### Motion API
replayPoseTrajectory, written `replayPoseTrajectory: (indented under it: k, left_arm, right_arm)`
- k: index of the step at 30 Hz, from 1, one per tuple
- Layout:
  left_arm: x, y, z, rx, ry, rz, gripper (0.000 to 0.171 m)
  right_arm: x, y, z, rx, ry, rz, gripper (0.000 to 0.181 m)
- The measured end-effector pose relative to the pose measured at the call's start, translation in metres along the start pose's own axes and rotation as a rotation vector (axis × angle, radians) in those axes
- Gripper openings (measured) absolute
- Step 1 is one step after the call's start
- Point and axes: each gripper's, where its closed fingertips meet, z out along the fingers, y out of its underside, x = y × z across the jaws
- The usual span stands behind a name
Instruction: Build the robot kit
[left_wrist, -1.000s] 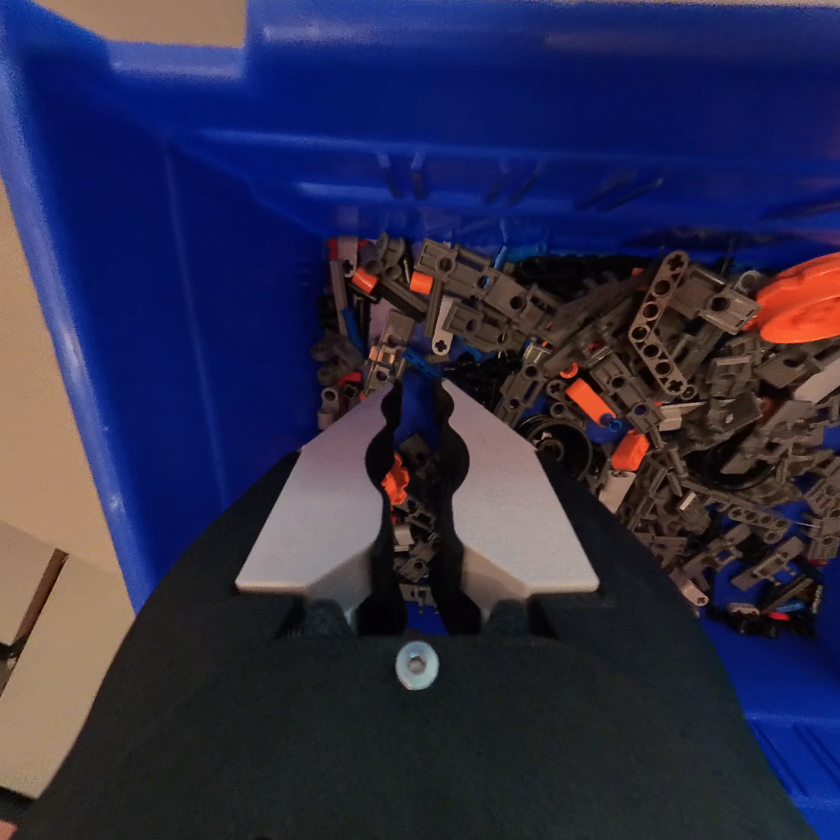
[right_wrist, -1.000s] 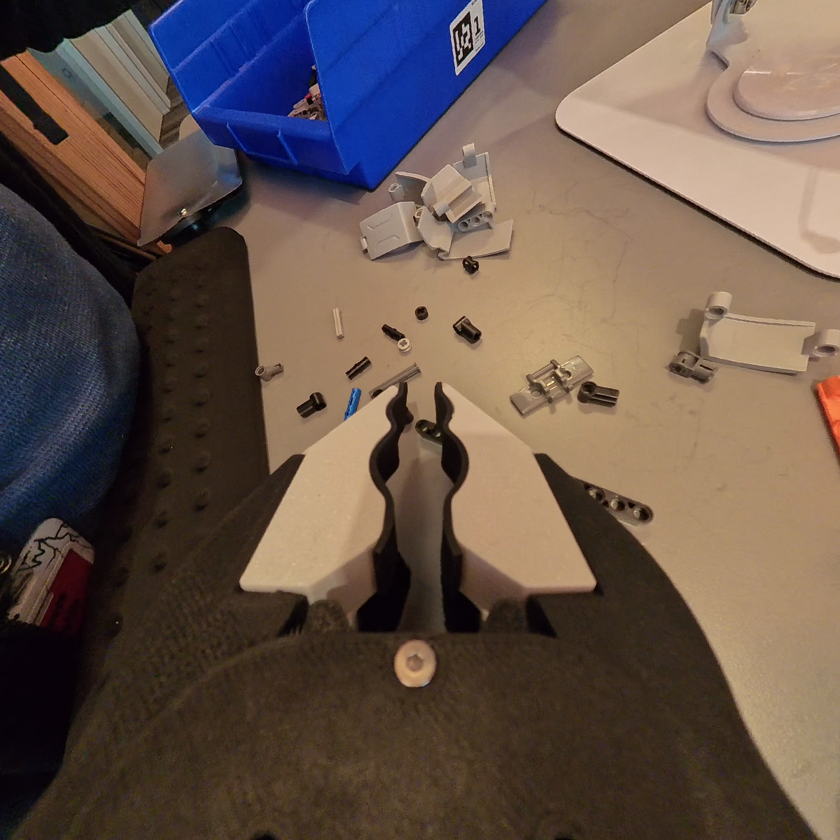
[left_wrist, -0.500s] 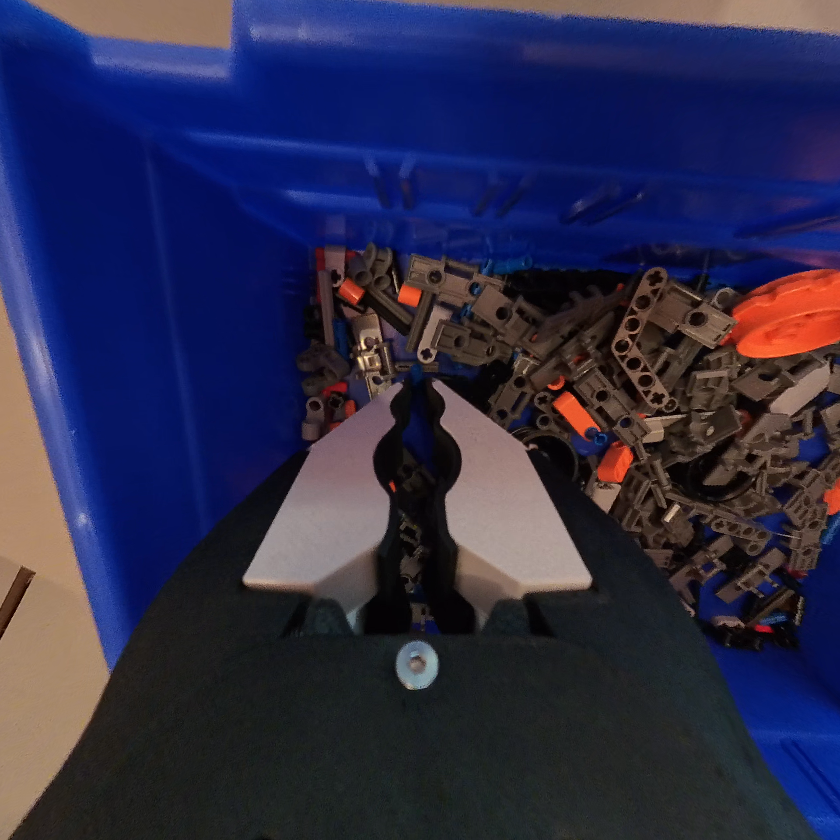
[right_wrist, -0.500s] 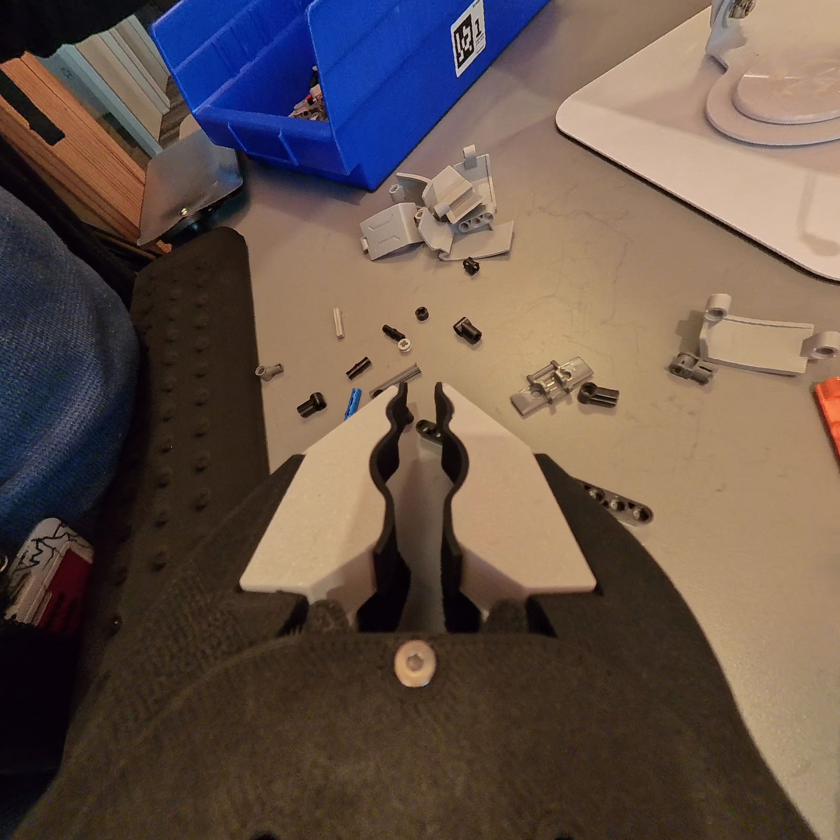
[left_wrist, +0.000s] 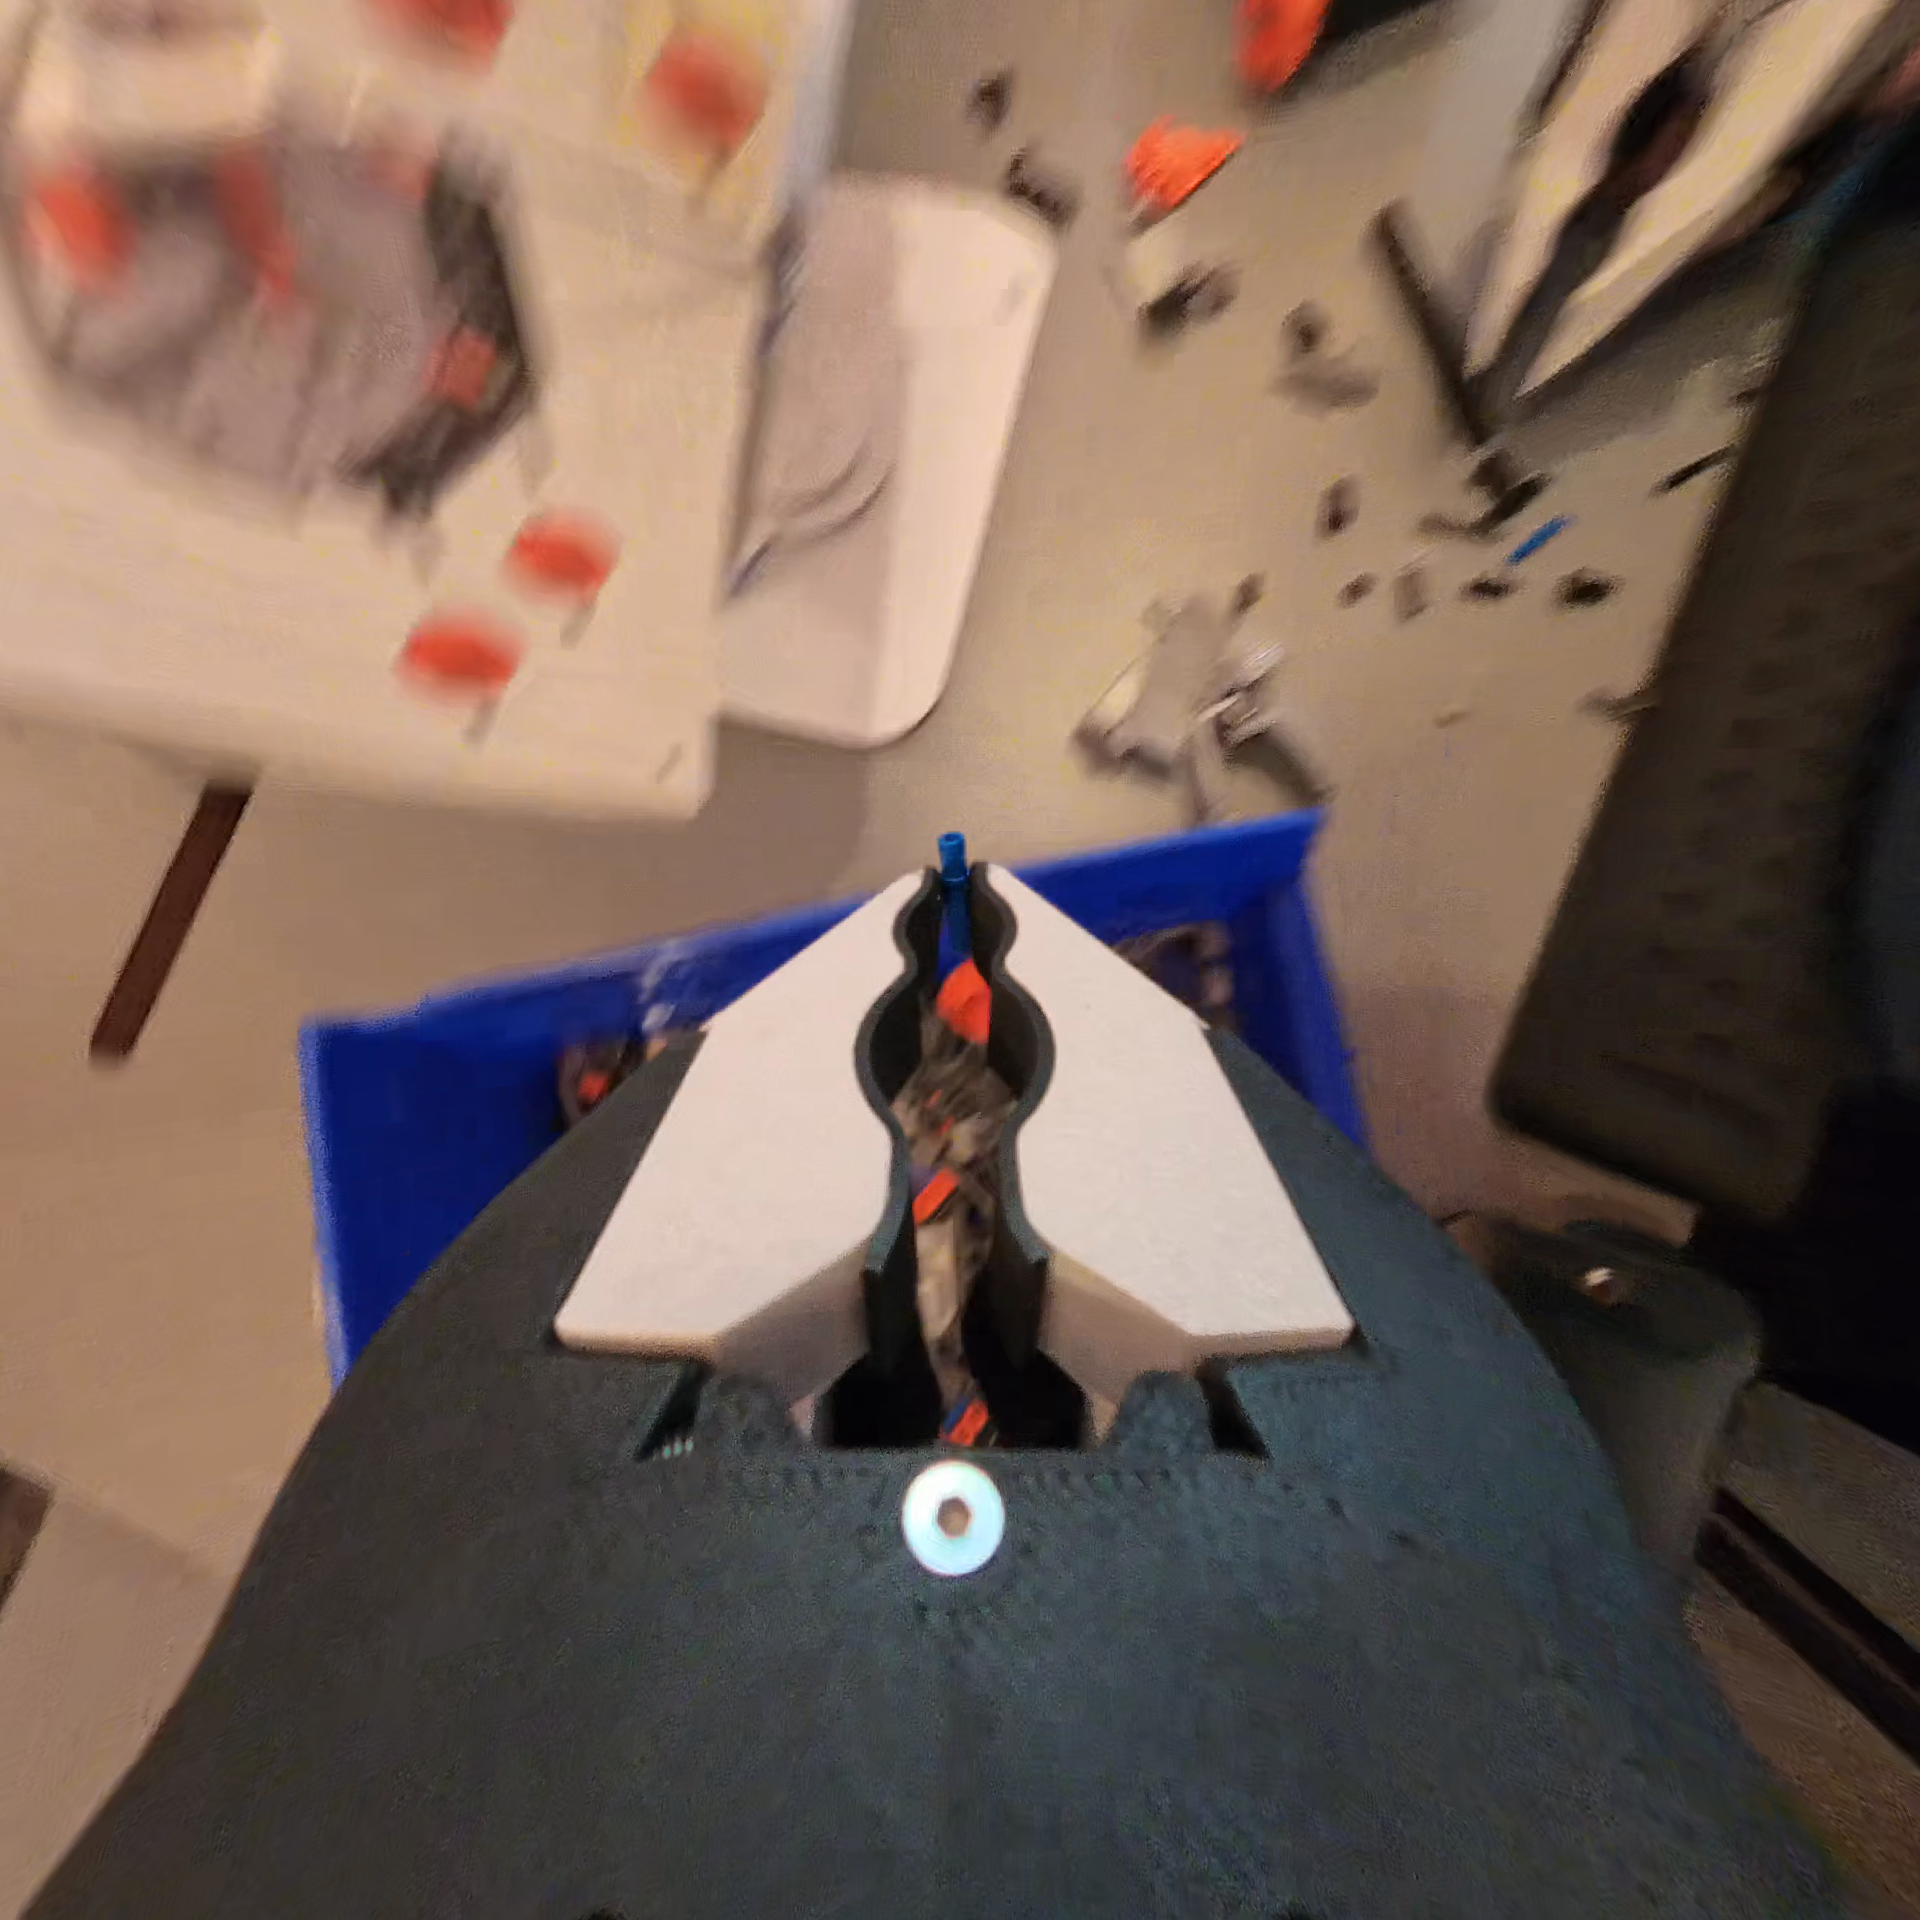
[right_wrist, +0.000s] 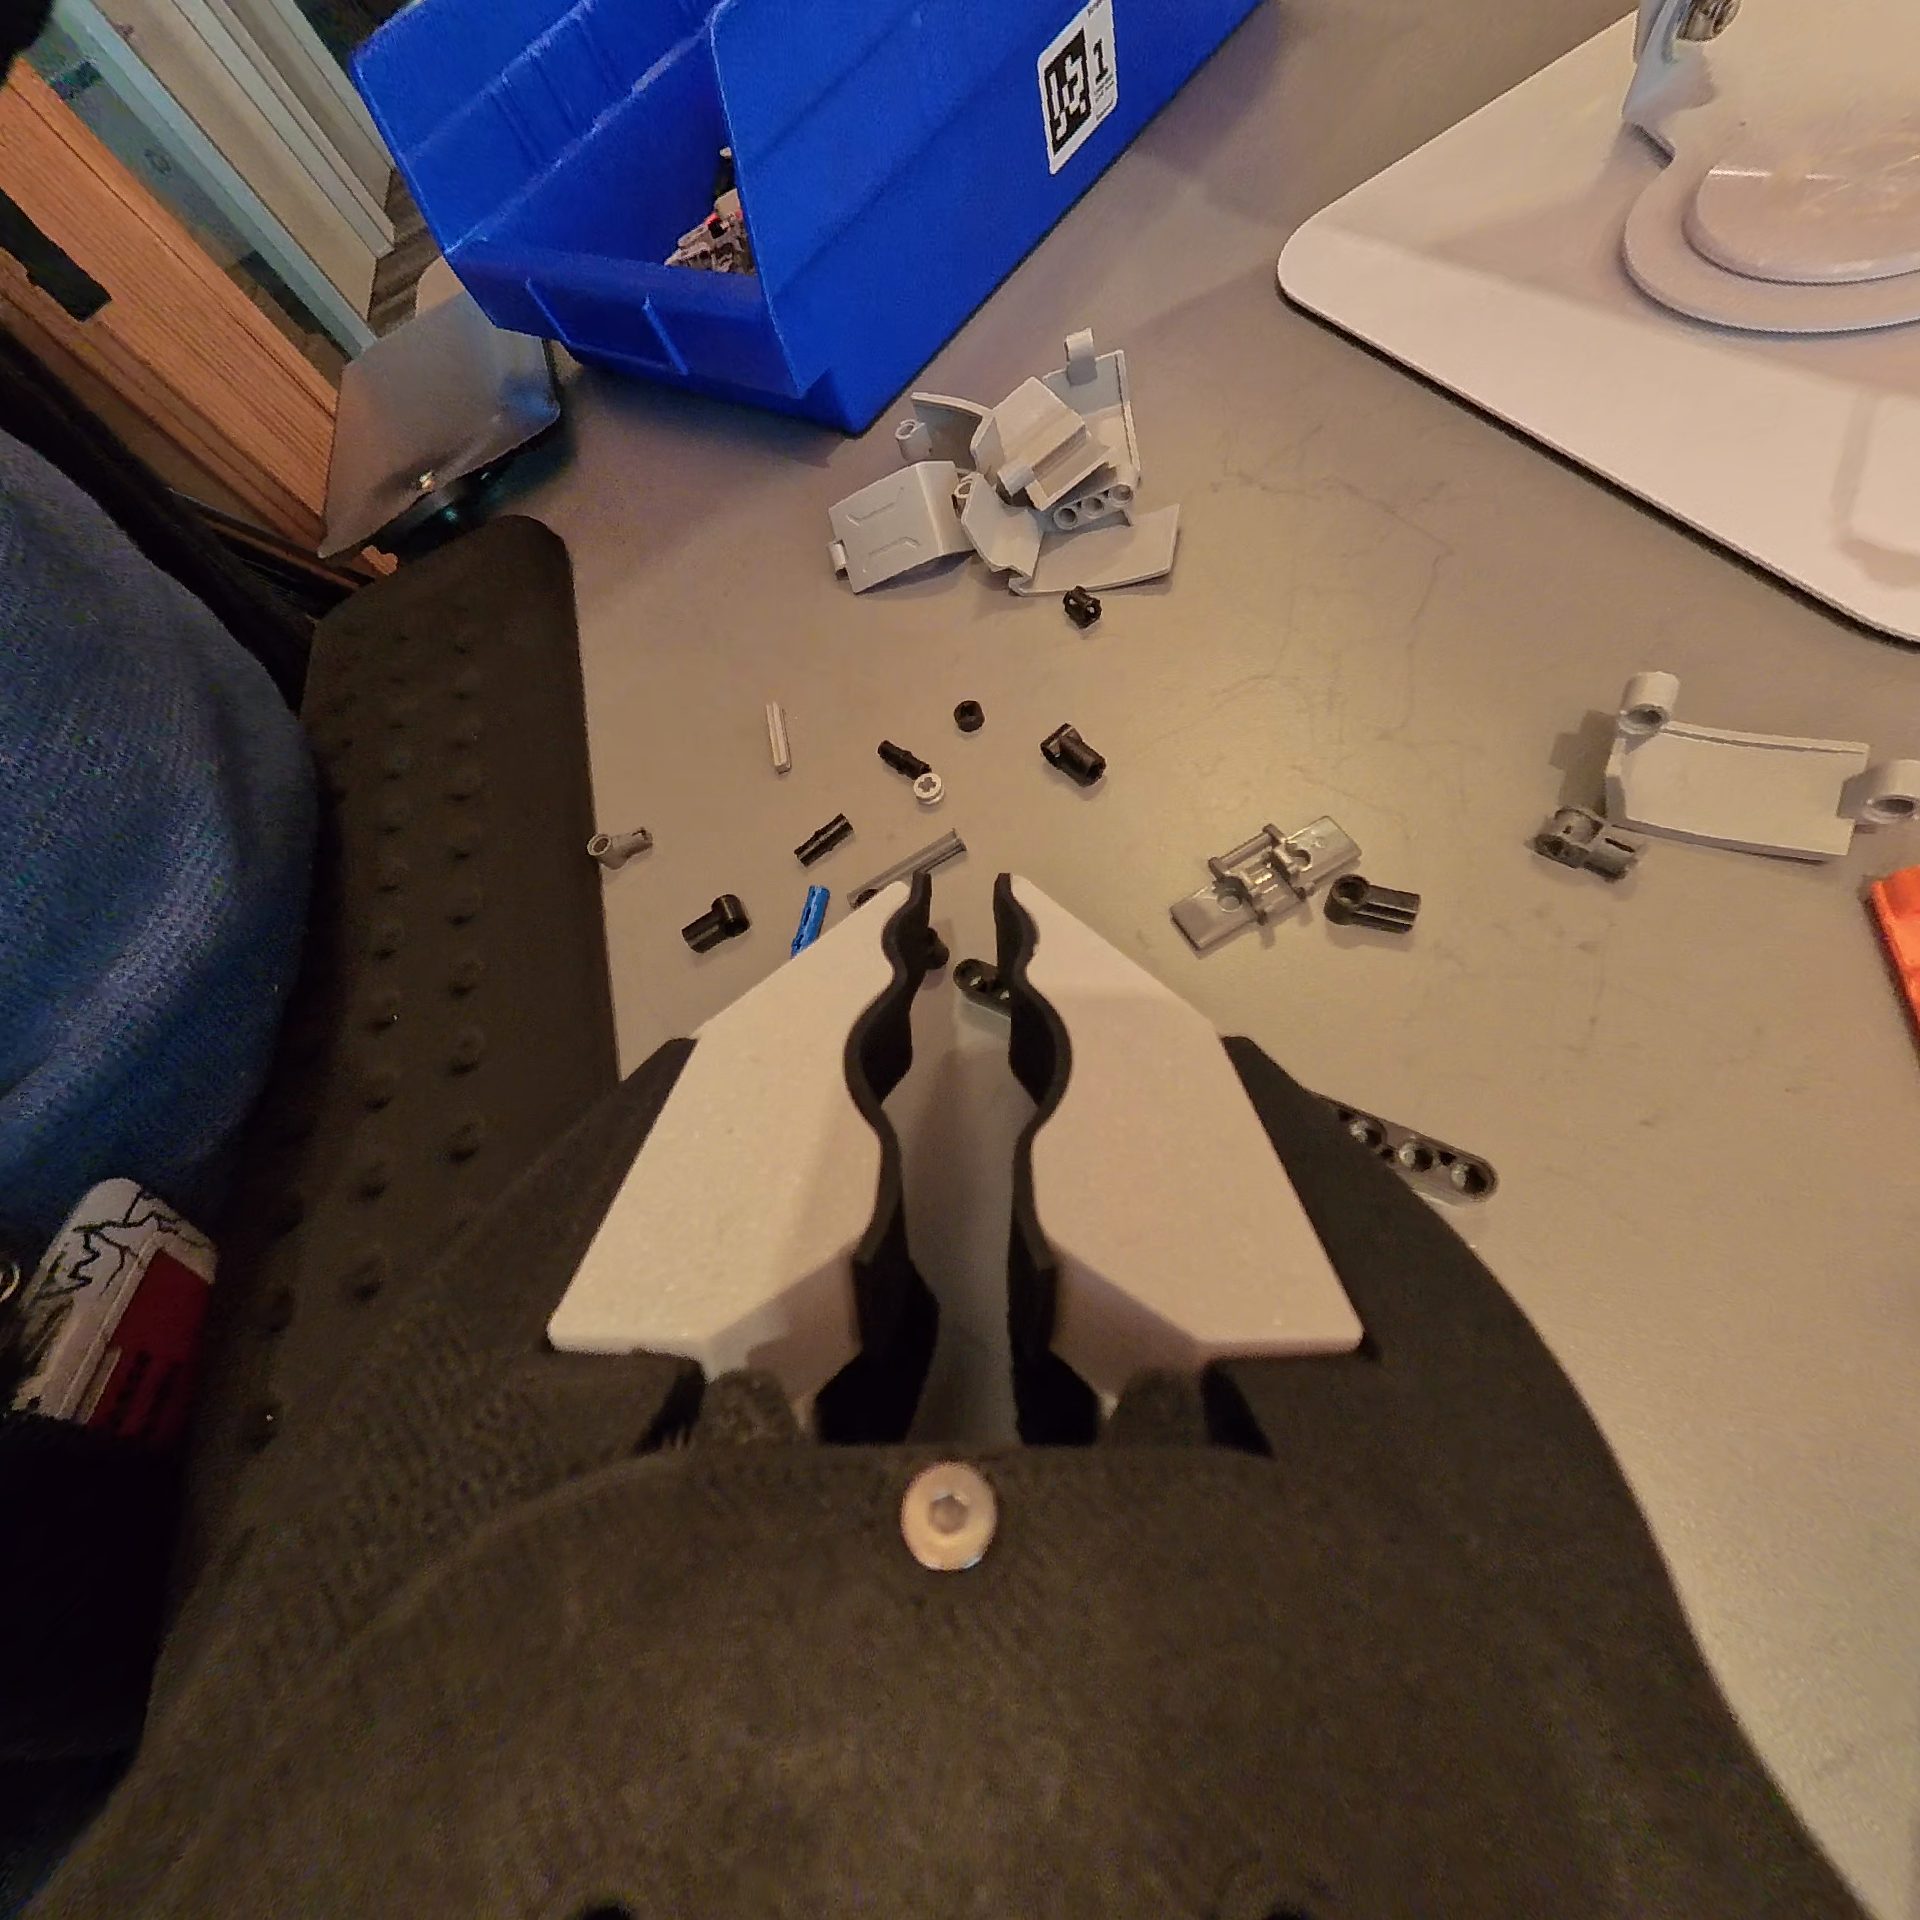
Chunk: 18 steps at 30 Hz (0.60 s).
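My left gripper (left_wrist: 952, 881) is shut on a small blue pin (left_wrist: 951, 858) whose tip sticks out past the fingertips. It is lifted above the blue parts bin (left_wrist: 436, 1101), which holds grey and orange toy building parts. The left wrist view is motion-blurred. My right gripper (right_wrist: 961, 883) is open a little and empty, low over the grey table (right_wrist: 1351, 987). A small black connector (right_wrist: 979, 977) lies between its fingers. Loose black pins (right_wrist: 1072, 750) and another blue pin (right_wrist: 808, 918) lie just beyond it.
The blue bin also shows in the right wrist view (right_wrist: 831, 187) at the back. A pile of light grey panels (right_wrist: 1018, 488) lies before it. A grey curved panel (right_wrist: 1756, 790) and a white board (right_wrist: 1538, 343) are at right. A black studded mat (right_wrist: 436, 831) lies at left. The gap from one gripper's tips to the other's is roughly 30 cm.
My left gripper closed on the blue pin in the bin and lifted out, swinging toward the table. My right gripper has stayed still.
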Motion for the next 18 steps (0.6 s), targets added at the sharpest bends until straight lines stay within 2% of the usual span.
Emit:
replayPoseTrajectory:
  k: [2,4,7,11,15,18]
  left_arm:
    - [0.044,-0.037,0.005,0.055,0.076,0.085,0.004]
    - [0.084,-0.063,0.021,0.081,0.135,0.156,0.005]
    - [0.141,-0.098,0.054,0.172,0.254,0.171,0.005]
    - [0.171,-0.094,0.111,0.041,0.201,0.263,0.004]
    - [0.189,-0.084,0.159,-0.034,0.184,0.236,0.004]
    - [0.195,-0.069,0.18,-0.074,0.201,0.196,0.005]
  right_arm:
    - [0.0,0.0,0.0,0.0,0.001,-0.002,0.01]
    - [0.0,0.0,0.0,0.003,0.003,-0.003,0.01]
    - [0.0,-0.001,-0.001,0.009,0.007,-0.009,0.01]
    - [0.0,-0.003,-0.004,0.033,0.012,-0.017,0.011]
    - [0.0,-0.005,-0.006,0.056,0.018,-0.019,0.011]
    - [0.0,-0.007,-0.008,0.07,0.016,-0.019,0.011]
